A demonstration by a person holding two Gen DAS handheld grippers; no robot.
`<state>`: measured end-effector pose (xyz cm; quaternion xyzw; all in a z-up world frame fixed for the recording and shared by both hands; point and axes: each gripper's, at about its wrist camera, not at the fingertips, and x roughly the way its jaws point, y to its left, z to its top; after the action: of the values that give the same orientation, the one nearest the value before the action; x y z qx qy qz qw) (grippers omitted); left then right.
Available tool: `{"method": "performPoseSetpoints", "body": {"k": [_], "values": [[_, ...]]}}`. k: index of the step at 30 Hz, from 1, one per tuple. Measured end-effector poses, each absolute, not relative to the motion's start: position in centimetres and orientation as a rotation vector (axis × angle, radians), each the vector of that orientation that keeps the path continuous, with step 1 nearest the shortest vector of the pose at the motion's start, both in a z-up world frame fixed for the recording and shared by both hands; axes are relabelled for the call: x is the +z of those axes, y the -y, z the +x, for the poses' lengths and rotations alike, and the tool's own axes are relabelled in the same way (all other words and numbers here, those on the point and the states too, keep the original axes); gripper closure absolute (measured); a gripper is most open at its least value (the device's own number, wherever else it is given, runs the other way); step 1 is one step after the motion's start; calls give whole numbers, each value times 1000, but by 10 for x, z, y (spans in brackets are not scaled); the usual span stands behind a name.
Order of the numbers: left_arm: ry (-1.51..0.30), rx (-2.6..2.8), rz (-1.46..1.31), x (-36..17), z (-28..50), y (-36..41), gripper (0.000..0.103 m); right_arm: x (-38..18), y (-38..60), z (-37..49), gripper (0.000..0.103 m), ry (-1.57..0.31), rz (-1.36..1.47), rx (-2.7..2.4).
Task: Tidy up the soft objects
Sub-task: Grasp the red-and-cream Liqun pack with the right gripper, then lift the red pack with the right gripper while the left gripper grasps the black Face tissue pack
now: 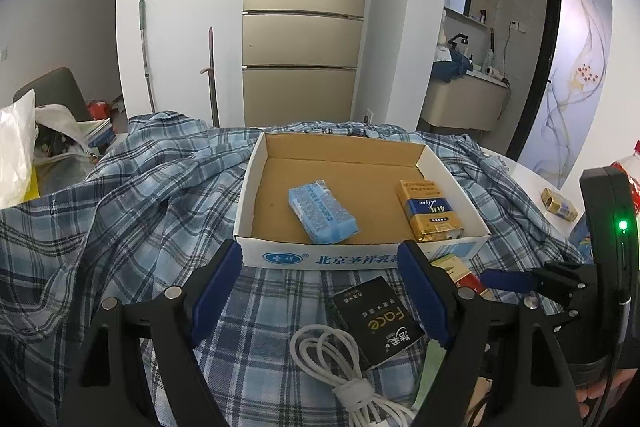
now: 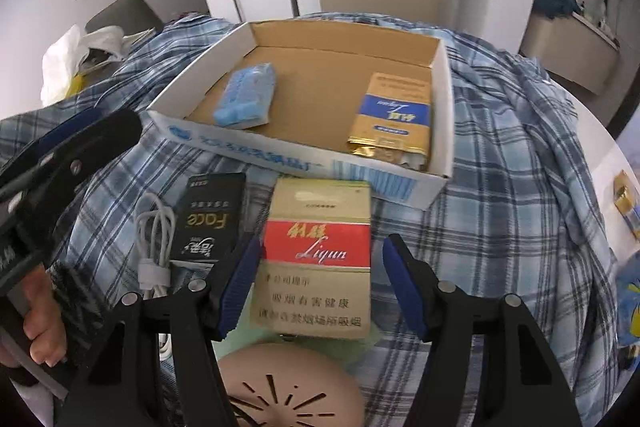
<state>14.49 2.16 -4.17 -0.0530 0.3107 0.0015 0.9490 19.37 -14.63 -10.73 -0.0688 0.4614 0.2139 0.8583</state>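
A shallow cardboard box [image 1: 256, 187] [image 2: 446, 99] on the plaid cloth holds a blue tissue pack [image 1: 322, 213] [image 2: 248, 95] and a gold-and-blue soft pack [image 1: 430, 211] [image 2: 394, 115]. In front of the box lies a cream-and-red soft pack [image 2: 318, 255]. My right gripper [image 2: 320, 277] is open astride it, the left pad close to its edge and a gap at the right pad. My left gripper [image 1: 320, 291] hangs open over a black pack [image 1: 376, 319] [image 2: 210, 219], holding nothing.
A coiled white cable [image 1: 344, 367] [image 2: 156, 247] lies beside the black pack. A pink slotted round object [image 2: 288, 387] sits under the right gripper. Another gold pack [image 1: 558, 205] [image 2: 626, 199] and a red-labelled bottle [image 1: 628, 163] are at the right. Bags lie at the far left.
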Motion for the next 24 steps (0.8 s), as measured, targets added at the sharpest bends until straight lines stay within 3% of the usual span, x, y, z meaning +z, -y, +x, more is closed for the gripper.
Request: {"method": "performPoseSetpoints", "body": {"k": [5, 8, 14, 24], "values": [[-635, 7, -117, -42, 145, -23, 21, -114, 138, 194, 40, -977, -187, 442], [-637, 7, -112, -43, 146, -23, 21, -116, 136, 192, 48, -962, -215, 414], [-643, 14, -112, -44, 146, -23, 21, -91, 147, 184, 48, -830, -156, 427], [-717, -20, -157, -52, 153, -29, 23, -108, 130, 184, 48, -975, -236, 518]]}}
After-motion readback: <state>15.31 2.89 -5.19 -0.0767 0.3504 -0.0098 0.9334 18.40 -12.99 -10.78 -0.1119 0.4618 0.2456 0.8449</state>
